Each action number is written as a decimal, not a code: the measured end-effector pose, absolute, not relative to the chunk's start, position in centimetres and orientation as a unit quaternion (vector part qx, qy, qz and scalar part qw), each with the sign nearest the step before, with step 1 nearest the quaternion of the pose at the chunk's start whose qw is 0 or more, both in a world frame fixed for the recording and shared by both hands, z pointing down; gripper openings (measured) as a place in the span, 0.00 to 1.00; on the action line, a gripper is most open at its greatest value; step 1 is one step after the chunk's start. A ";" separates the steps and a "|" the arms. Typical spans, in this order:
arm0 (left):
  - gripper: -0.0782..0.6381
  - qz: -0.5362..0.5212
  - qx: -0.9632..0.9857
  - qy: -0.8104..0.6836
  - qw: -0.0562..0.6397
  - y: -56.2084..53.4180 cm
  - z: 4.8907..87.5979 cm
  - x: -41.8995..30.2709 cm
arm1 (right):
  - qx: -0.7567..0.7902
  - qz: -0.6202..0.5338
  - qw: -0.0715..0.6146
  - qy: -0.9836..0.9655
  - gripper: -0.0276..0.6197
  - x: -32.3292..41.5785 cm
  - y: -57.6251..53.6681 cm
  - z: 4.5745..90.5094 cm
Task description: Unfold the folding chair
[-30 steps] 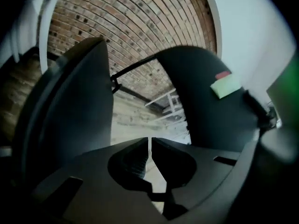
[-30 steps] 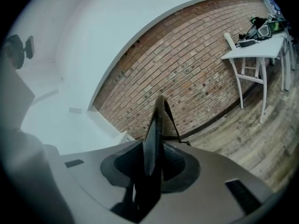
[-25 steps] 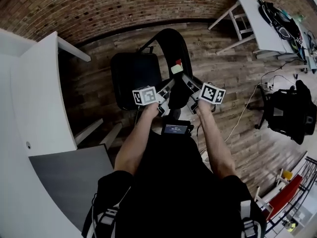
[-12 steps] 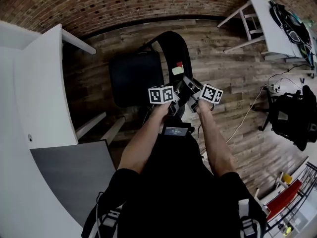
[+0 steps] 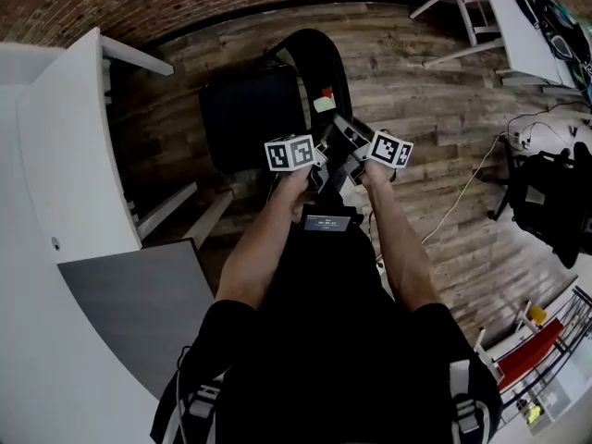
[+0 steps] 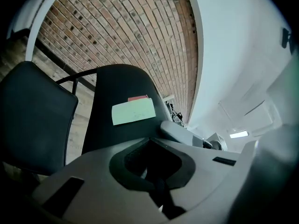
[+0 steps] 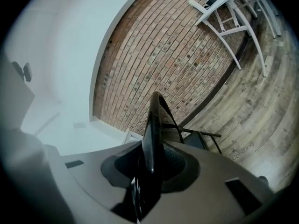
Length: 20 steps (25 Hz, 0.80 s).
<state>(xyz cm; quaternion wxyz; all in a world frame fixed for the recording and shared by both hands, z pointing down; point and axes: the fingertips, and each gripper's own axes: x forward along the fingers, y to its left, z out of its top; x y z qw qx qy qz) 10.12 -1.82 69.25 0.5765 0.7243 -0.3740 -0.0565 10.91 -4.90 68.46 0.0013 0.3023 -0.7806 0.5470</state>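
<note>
The black folding chair with a padded seat and a curved backrest [image 5: 268, 109] stands on the wooden plank floor [image 5: 416, 72], directly ahead of both tools. Its backrest rises right in front of the tool tips, and its seat lies ahead and to the left of the left tool. The seat looks swung out from the backrest, so the chair seems mostly opened. I cannot tell whether it is fully spread.

A pale green paper label with a red tab above it [image 6: 133, 112] is stuck on the backrest face, just beyond the left tool.

The right tool [image 7: 149, 171] has its jaws partly apart and closed on the backrest's thin side edge, which runs up between the pads edge-on. That grip probably steadies the back, so the frame cannot tip while the seat settles.

The left tool [image 6: 154, 167] has its jaws pressed together with nothing between them. It sits just short of the backrest, close beside the right tool. Shut like this, it likely serves as a blunt pusher or is simply idle.

Both tools point forward and a little downward, held side by side at the end of the person's outstretched arms.

A white counter [image 5: 65, 155] stands well off to the left of the left tool, and a red brick wall [image 5: 185, 7] lies beyond the chair.
</note>
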 end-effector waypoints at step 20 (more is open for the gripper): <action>0.12 -0.068 0.714 -0.390 0.578 -1.6 69.7 10.0 | 0.297 0.550 -0.009 -0.781 0.21 10.8 -4.8 68.9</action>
